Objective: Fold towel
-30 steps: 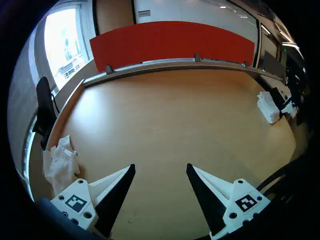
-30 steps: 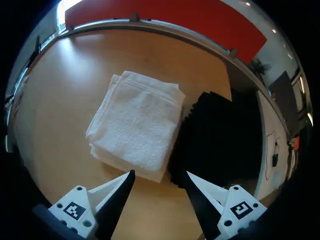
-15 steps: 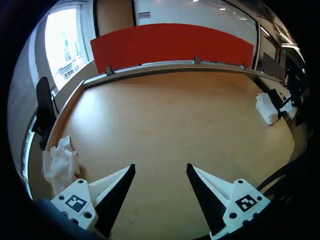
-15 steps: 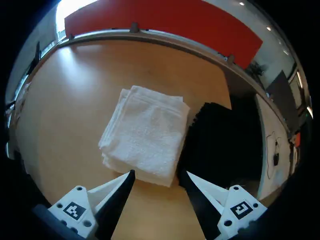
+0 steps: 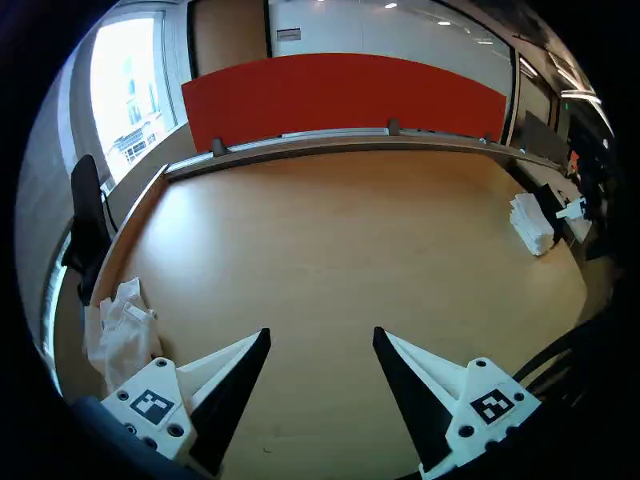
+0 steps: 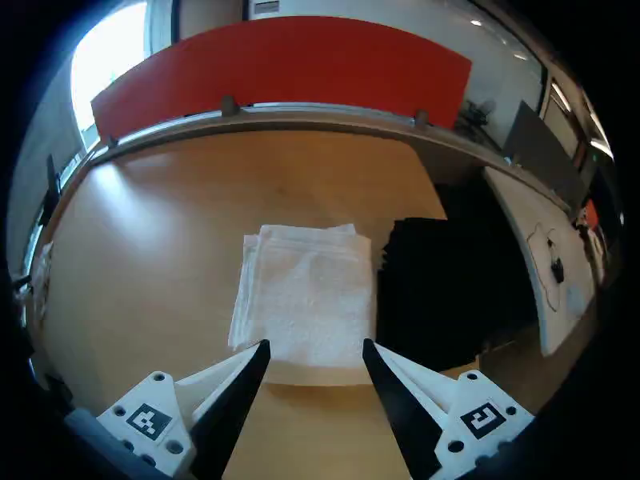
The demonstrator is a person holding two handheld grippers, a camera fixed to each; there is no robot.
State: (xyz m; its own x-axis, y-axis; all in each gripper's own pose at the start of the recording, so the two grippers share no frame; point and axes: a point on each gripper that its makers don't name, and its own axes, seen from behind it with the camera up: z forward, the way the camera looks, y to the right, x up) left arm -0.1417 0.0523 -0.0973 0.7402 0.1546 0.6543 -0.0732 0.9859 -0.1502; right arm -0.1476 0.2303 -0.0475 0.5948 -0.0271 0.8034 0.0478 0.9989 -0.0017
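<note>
A folded white towel (image 6: 308, 296) lies flat on the wooden table (image 6: 160, 240), just beyond my right gripper (image 6: 316, 356), which stands open above the towel's near edge with nothing between its fingers. In the left gripper view the same folded towel (image 5: 532, 224) shows small at the far right of the table (image 5: 344, 240), with the other gripper (image 5: 572, 210) beside it. My left gripper (image 5: 320, 344) hangs open over bare wood with nothing in it. A crumpled white cloth (image 5: 120, 336) lies at the table's left edge, close to my left finger.
A red partition (image 5: 344, 92) runs along the table's far edge. A black pile (image 6: 448, 280) lies right of the folded towel. A black office chair (image 5: 84, 216) stands at the left beyond the table. A white side desk (image 6: 544, 264) with cables is at the right.
My right gripper has drawn back and turned, so the folded towel now sits squarer and smaller ahead of it. The left gripper has tilted up slightly.
</note>
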